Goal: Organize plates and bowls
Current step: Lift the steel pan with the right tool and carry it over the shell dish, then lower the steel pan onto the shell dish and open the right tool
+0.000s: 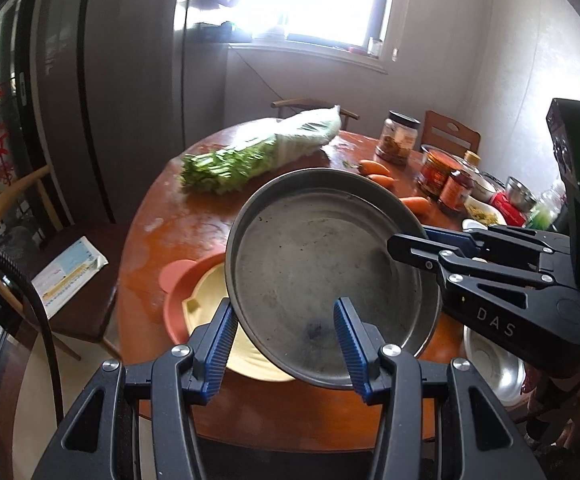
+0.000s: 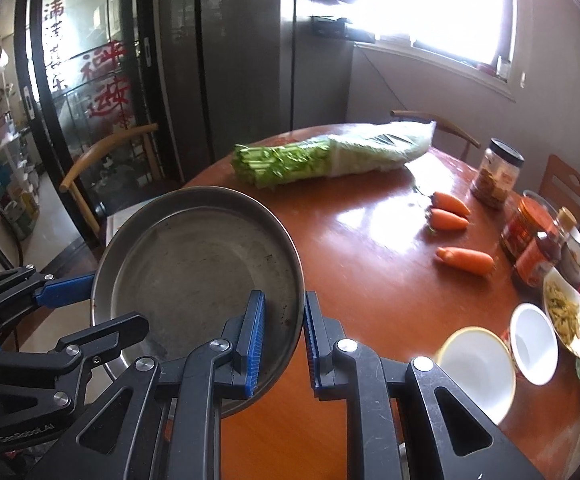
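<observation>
- Above the table, you carry the metal plate tilted, clear of the wood, over the pink plate and the yellow plate.
- Your right tool is clenched on its rim; your left tool straddles the near edge, though a firm grip can't be confirmed.
- Two white bowls remain unsorted; little looks finished.
- Open wood lies centre; carrots and jars crowd the right edge.

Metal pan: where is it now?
The metal pan is off the table, tilted, gripped at its rim by both the left gripper and the right gripper, above the yellow plate.
</observation>
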Demonstrator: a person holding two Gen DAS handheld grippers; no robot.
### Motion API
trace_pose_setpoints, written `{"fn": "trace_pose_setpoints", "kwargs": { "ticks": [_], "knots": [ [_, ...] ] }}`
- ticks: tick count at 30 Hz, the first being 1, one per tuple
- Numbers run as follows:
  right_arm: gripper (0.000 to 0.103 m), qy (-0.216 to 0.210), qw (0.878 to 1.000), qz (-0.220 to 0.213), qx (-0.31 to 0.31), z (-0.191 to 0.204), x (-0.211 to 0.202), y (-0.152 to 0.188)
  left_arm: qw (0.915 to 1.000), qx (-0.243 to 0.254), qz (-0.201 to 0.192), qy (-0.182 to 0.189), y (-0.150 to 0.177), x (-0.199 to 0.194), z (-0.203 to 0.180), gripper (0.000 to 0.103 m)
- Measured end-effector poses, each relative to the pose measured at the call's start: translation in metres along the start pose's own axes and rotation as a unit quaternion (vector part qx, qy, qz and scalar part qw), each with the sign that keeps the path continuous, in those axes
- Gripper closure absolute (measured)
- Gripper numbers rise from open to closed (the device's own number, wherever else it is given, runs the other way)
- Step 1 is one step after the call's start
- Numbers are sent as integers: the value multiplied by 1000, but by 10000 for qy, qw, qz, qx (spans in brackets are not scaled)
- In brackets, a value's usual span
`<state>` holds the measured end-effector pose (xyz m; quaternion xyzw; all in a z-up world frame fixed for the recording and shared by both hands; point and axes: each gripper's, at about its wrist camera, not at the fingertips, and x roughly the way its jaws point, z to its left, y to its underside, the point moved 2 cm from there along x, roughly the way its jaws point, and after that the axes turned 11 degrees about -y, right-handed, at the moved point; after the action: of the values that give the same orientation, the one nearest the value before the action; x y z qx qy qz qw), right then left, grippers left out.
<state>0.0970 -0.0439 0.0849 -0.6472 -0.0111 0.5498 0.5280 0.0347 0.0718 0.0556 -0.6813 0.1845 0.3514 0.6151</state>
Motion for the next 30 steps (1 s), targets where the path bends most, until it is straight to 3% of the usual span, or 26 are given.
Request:
{"fn": "trace_pose_setpoints", "kwargs": {
  "ticks": [16,30],
  "knots": [
    [83,-127,9997,84,-185,24,31,-22,9995,-284,69,-144,-4,16,39,53],
    [82,-162,9986,490,-123,28,64,-11,9989,-296,317,-169,-1,43,48,53]
  ]
}}
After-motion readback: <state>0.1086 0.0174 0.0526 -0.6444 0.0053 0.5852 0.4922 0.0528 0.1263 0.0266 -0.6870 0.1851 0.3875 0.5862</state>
